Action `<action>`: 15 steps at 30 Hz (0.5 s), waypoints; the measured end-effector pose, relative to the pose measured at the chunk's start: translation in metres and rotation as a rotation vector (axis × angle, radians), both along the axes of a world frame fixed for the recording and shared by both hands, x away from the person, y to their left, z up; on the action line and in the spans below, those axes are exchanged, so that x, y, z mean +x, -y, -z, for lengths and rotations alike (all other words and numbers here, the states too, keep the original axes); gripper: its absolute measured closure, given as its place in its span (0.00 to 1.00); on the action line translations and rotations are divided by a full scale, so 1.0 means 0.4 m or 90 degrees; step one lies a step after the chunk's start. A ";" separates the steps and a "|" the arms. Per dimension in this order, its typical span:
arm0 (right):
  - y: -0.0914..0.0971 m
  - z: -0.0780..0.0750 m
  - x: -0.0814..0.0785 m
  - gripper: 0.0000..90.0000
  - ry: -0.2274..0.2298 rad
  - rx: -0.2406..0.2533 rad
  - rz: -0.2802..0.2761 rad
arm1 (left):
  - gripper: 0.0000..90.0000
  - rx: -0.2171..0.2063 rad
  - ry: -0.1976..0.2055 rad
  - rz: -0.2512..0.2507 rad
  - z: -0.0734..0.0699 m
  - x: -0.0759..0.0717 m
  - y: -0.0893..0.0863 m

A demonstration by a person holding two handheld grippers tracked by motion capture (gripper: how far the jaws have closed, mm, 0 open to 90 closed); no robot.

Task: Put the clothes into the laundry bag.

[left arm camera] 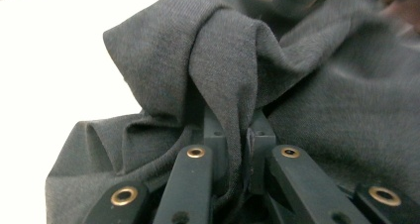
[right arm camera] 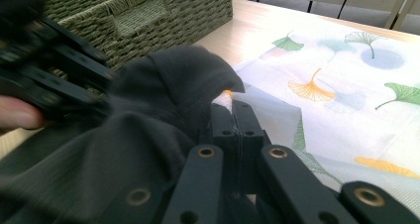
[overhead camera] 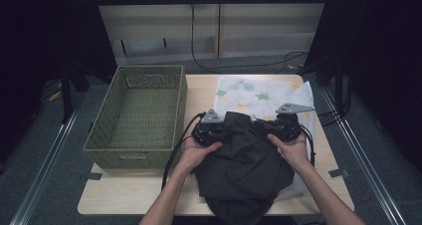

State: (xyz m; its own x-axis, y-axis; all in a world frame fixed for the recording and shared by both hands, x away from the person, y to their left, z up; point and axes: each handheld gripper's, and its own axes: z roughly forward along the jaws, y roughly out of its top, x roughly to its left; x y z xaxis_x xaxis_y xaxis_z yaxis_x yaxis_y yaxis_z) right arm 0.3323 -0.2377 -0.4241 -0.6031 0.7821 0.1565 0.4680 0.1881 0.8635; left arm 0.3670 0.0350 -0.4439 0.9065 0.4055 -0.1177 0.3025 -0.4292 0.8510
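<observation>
Left tool [left arm camera: 236, 135]: jaws pinched tight on a fold of the dark grey garment [overhead camera: 241, 160], cloth bunched up at 12 o'clock above them. Right tool [right arm camera: 233, 117]: jaws fully together, nipping the garment's edge at its 9–10 o'clock. Garment is crumpled, plain knit, w/ no readable label, on the table [overhead camera: 134, 192] over a leaf-print cloth [overhead camera: 259, 93]. Wicker basket [overhead camera: 107, 130] at 9 o'clock.

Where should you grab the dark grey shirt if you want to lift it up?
Best by its far edge, near the two corners, coming in low from the near side of the table. The dark grey shirt lies in a soft heap, so a bunched fold pinches easily. The left gripper already clamps one such fold, and the right gripper is shut at the other corner.
</observation>
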 end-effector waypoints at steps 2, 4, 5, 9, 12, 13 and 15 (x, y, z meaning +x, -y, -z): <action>-0.003 0.001 0.005 1.00 -0.002 0.003 -0.001 | 0.94 -0.021 0.017 0.007 -0.033 -0.013 -0.012; -0.011 0.002 0.010 1.00 -0.003 0.002 -0.006 | 0.94 -0.042 0.030 0.021 -0.061 -0.029 -0.013; -0.017 0.002 0.012 1.00 -0.006 0.001 -0.007 | 0.94 -0.048 0.034 0.029 -0.070 -0.035 -0.011; -0.041 -0.004 0.021 1.00 -0.002 -0.001 -0.016 | 0.95 -0.081 0.055 0.066 -0.115 -0.064 0.012; -0.049 -0.014 0.026 1.00 0.003 0.005 -0.021 | 0.95 -0.092 0.058 0.086 -0.130 -0.075 0.028; -0.051 -0.017 0.027 1.00 0.002 0.007 -0.021 | 0.95 -0.095 0.056 0.093 -0.129 -0.079 0.036; -0.054 -0.022 0.030 1.00 0.004 0.013 -0.025 | 0.95 -0.076 0.055 0.107 -0.114 -0.088 0.058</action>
State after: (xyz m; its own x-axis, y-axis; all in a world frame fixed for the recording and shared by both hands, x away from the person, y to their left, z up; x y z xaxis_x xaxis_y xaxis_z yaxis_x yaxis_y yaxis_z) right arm 0.3444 -0.2159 -0.4152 -0.6339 0.7548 0.1690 0.4555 0.1877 0.8702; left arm 0.3318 0.0117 -0.3984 0.9691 0.2349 -0.0755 0.1592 -0.3616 0.9186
